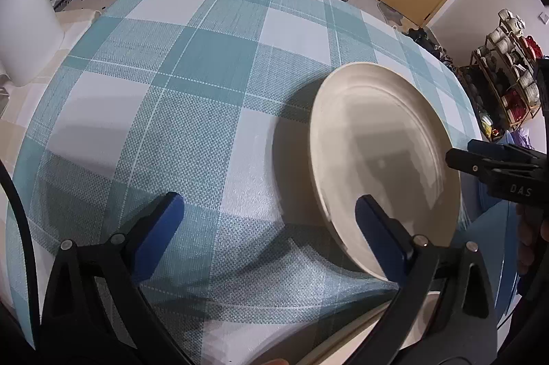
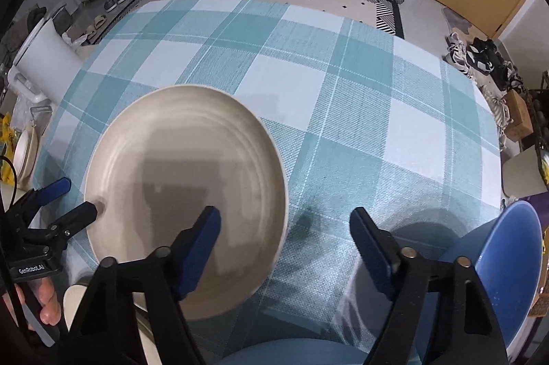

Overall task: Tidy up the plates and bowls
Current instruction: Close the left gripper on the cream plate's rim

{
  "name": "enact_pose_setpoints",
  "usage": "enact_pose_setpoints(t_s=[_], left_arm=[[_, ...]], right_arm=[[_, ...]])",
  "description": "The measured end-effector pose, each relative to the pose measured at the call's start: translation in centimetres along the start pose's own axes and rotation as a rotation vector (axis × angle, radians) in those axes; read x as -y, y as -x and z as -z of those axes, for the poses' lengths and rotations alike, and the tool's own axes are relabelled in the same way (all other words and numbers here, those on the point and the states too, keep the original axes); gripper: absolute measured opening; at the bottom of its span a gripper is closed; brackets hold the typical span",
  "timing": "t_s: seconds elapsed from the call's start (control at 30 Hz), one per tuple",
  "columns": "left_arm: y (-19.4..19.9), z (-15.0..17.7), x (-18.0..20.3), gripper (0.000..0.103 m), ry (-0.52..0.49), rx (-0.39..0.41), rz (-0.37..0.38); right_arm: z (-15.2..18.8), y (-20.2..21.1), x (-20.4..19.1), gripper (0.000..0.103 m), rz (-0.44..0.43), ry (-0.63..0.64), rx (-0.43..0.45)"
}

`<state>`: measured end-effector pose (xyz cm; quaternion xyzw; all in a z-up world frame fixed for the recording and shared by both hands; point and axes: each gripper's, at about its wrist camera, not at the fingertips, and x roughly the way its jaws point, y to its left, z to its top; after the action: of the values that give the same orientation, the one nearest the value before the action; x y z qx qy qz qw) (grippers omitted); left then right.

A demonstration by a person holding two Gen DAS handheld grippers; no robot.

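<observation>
**Finding 1: position of the work.** A cream plate (image 2: 185, 186) is seen on the checked cloth of the bench (image 2: 343, 83), toward the near edge. It is round, so no long axis is offered; only the rim can be taken. A broad shadow is cast beyond it in the left wrist view. Whether it lies flat or is propped on the second cream dish (image 2: 73, 299) partly hidden under its near side cannot be told.

**Finding 2: left gripper (image 1: 271, 214).** Its fingers are spread wide and nothing is clamped. The plate lies to its right: one finger is over bare cloth, well clear, and the other is over the plate's near-left rim. In the right wrist view, one tip is seen at that rim; contact cannot be confirmed.

**Finding 3: right gripper (image 2: 286, 234).** Its fingers are parted and nothing is gripped. The plate lies to its left: one finger hangs over the plate's well and the other over the cloth, with the right rim between them.

**Finding 4: governing relation.** The plate is flanked at opposite rims, and neither hand is plainly nearer. It is judged that the right gripper is better placed for a pinch.

**Finding 5: surroundings.** A blue bowl (image 2: 507, 262) stands at the near right corner, apart from the plate.
</observation>
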<state>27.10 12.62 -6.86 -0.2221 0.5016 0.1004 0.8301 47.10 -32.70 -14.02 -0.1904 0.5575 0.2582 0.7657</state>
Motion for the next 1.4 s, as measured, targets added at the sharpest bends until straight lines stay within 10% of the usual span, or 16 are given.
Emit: enact_pose_setpoints(t_s=[0.77, 1.4], left_arm=[[0.7, 0.3, -0.3, 0.047, 0.001, 0.036, 0.068], [0.5, 0.6, 0.3, 0.027, -0.021, 0.029, 0.092]], right_arm=[[0.6, -1.9, -2.0, 0.026, 0.041, 0.076, -0.018], [0.9, -2.1, -3.0, 0.023, 0.037, 0.116, -0.009]])
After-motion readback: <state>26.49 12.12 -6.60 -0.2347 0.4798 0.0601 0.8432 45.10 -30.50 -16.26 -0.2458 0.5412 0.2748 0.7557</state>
